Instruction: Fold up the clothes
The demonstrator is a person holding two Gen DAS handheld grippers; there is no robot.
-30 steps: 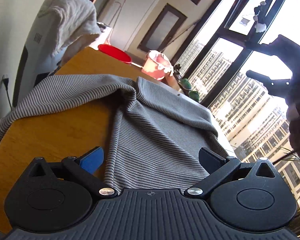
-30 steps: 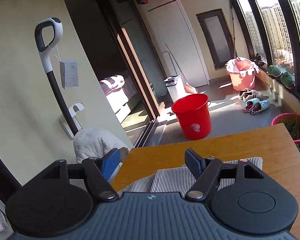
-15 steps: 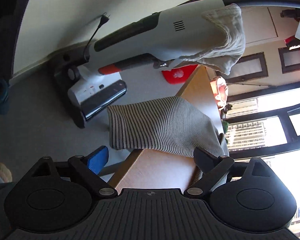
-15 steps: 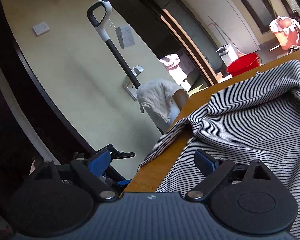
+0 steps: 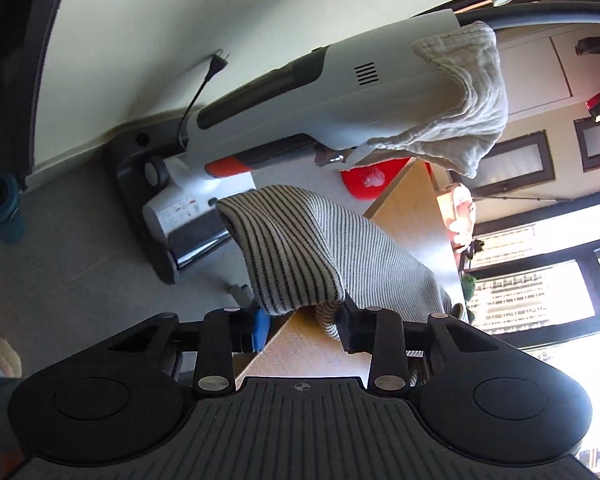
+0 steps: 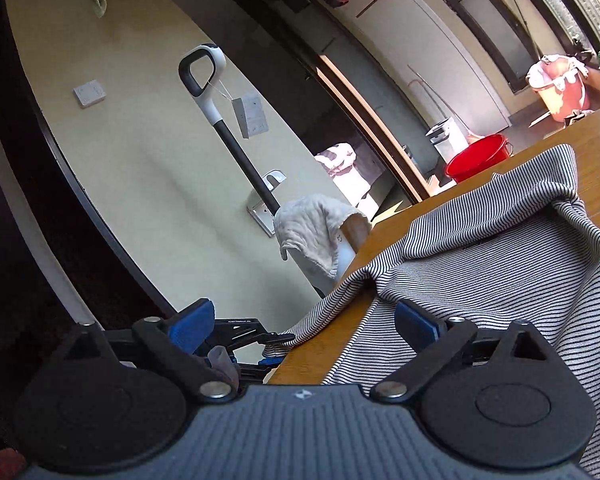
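Note:
A grey striped shirt (image 6: 496,256) lies crumpled on the wooden table (image 6: 598,136), one sleeve (image 5: 288,256) hanging over the table's edge. My left gripper (image 5: 303,326) sits at that edge, its jaws closing with the sleeve's end bunched between the pads and touching both. From the right wrist view I see the left gripper (image 6: 256,340) below the table corner, holding the sleeve tip. My right gripper (image 6: 304,320) hovers low over the near corner, jaws still opening wide. Its right finger (image 6: 418,322) is over the shirt's hem, nothing pinched.
An upright vacuum cleaner (image 5: 340,92) with a pale cloth (image 6: 316,228) draped on it stands close beside the table, against the wall. A red bucket (image 6: 478,156) and a pink bucket (image 6: 560,84) stand on the floor beyond, near the windows.
My left gripper rolled, swung to the table's edge and closed from wide open onto the hanging sleeve. My right gripper dropped toward the shirt and its jaws widened.

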